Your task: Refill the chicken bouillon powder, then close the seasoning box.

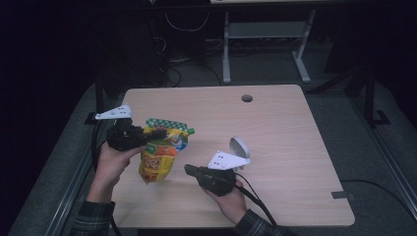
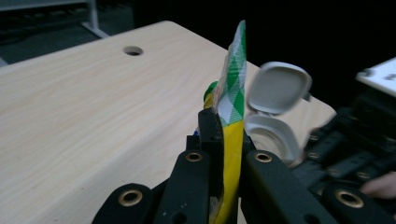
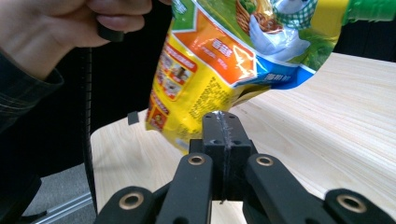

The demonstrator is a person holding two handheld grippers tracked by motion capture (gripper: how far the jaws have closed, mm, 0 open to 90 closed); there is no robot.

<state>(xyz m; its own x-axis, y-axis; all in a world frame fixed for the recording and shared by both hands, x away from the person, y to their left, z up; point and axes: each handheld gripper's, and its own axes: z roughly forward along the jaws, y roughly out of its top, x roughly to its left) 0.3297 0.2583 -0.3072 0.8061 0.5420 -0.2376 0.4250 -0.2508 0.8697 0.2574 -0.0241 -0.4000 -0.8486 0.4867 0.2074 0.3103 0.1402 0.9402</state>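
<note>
Right gripper view: pouch [image 3: 210,70] top cut off

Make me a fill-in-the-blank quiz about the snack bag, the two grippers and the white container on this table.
1. The left gripper is shut on the ____ edge of the snack bag.
2. The right gripper has its jaws shut on ____.
3. The lid of the white container stands ____.
4. The wooden table has a round ____ near its far edge.

Missing words: top; nothing; open; hole
</note>
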